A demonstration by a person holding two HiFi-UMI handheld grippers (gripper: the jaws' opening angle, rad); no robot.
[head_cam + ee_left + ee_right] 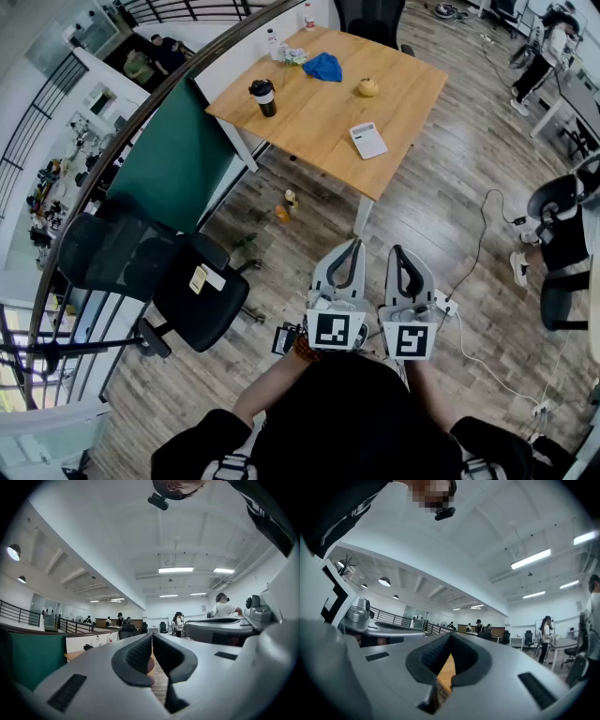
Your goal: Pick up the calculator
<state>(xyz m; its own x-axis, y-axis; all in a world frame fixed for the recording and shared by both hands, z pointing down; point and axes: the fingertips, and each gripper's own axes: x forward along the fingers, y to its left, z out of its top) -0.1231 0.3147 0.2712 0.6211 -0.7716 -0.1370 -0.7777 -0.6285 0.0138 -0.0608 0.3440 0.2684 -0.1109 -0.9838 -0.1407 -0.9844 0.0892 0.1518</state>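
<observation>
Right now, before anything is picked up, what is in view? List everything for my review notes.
table: one, light wood, upper middle of the head view
calculator: one, white, near the table's right edge
mug: one, black, table's left side
cloth: one, blue, far part of the table
round item: one, yellow, between cloth and calculator
partition: one, green, left of the table
office chairs: two, black, floor at left; more at the right edge
power strip: one, white, floor right of the claws
left claw: one, grey, shut and empty, short of the table
right claw: one, grey, shut and empty, beside the left
</observation>
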